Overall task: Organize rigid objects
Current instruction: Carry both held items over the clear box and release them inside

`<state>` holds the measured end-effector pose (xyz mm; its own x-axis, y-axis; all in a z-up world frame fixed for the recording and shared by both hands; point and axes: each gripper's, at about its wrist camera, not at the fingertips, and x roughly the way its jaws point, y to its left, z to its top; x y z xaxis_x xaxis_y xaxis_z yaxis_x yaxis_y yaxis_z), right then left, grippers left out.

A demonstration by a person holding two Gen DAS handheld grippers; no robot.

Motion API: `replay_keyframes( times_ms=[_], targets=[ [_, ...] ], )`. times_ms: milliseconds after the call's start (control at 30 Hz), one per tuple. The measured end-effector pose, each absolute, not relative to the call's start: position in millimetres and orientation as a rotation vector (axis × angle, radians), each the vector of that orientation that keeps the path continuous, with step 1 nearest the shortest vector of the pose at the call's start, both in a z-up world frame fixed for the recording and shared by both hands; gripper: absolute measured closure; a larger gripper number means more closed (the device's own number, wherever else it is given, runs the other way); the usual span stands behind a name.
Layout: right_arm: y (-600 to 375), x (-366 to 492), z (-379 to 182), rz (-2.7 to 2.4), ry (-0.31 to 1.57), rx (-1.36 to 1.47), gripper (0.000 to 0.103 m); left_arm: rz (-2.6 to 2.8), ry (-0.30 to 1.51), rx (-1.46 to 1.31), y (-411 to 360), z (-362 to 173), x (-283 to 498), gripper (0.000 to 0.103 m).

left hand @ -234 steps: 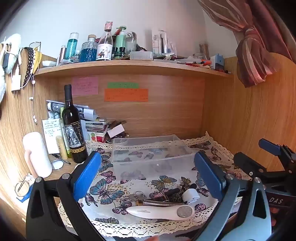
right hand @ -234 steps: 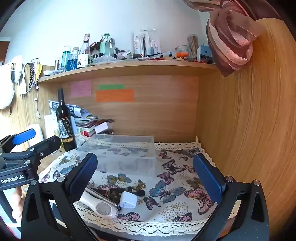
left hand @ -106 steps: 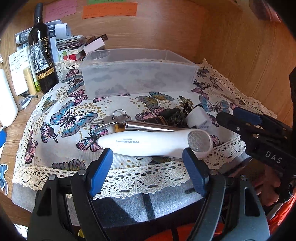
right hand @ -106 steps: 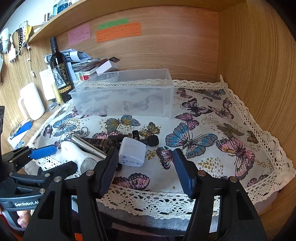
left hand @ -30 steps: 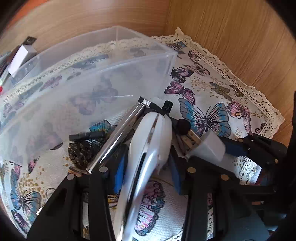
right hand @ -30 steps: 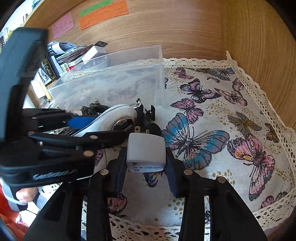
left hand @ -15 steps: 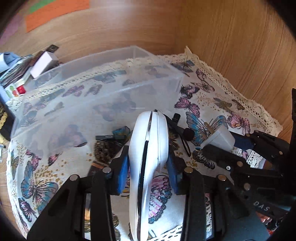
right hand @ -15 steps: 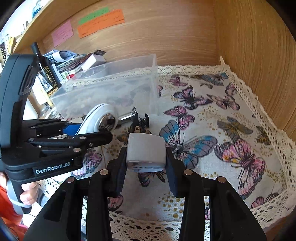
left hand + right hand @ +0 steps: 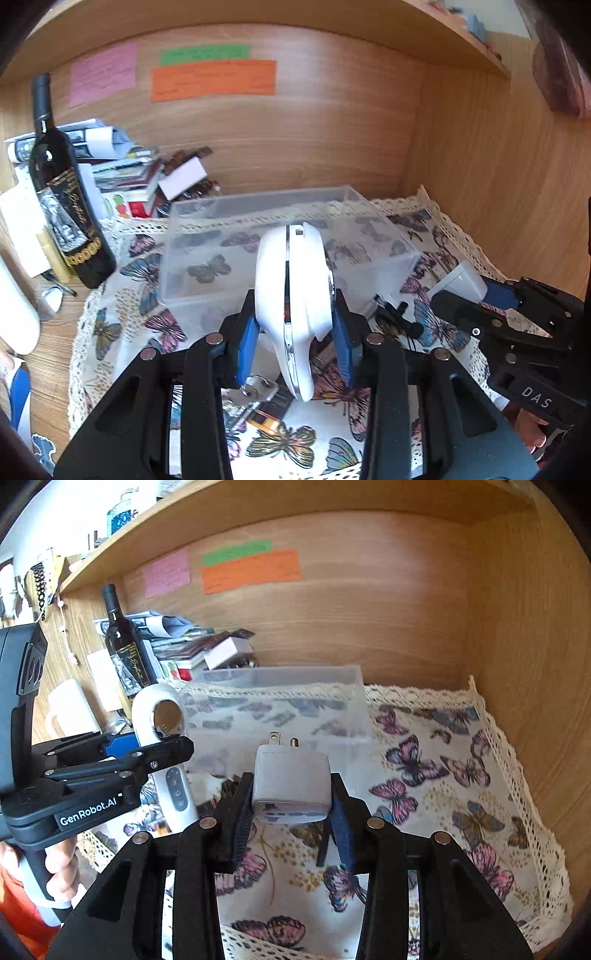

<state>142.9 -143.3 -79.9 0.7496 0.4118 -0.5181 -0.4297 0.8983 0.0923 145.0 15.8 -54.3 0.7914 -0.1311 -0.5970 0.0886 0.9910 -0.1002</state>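
Observation:
My left gripper (image 9: 293, 341) is shut on a long white handheld device (image 9: 291, 280), held on edge above the butterfly cloth, in front of the clear plastic bin (image 9: 207, 236). The device also shows in the right wrist view (image 9: 162, 734), with the left gripper (image 9: 147, 753) at the left. My right gripper (image 9: 291, 808) is shut on a white plug adapter (image 9: 291, 779), prongs pointing toward the bin (image 9: 314, 686). The adapter also shows in the left wrist view (image 9: 460, 282). Keys (image 9: 255, 387) and small dark items (image 9: 399, 317) lie on the cloth under my left gripper.
A dark wine bottle (image 9: 66, 199) stands left of the bin, with stacked papers and small boxes (image 9: 122, 162) behind it. Wooden walls close the back and right. The butterfly cloth (image 9: 443, 775) with a lace edge spreads to the right of the bin.
Both grippers have risen and tilted up, carrying the white device and the adapter higher above the cloth, nearer the bin. More of the back wall is in view.

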Motion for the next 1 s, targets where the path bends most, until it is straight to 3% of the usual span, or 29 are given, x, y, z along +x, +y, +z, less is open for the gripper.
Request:
replay_keyframes(
  times_ms=[800,1000],
  targets=[
    [-109,203,-53,0.467,0.526,-0.057,0.067,-0.08,0.518,-0.152,72,11,195,0.067],
    [-106,219,-59,0.467,0.551,-0.061,0.067,-0.063,0.54,-0.138,72,2,214,0.067]
  ],
)
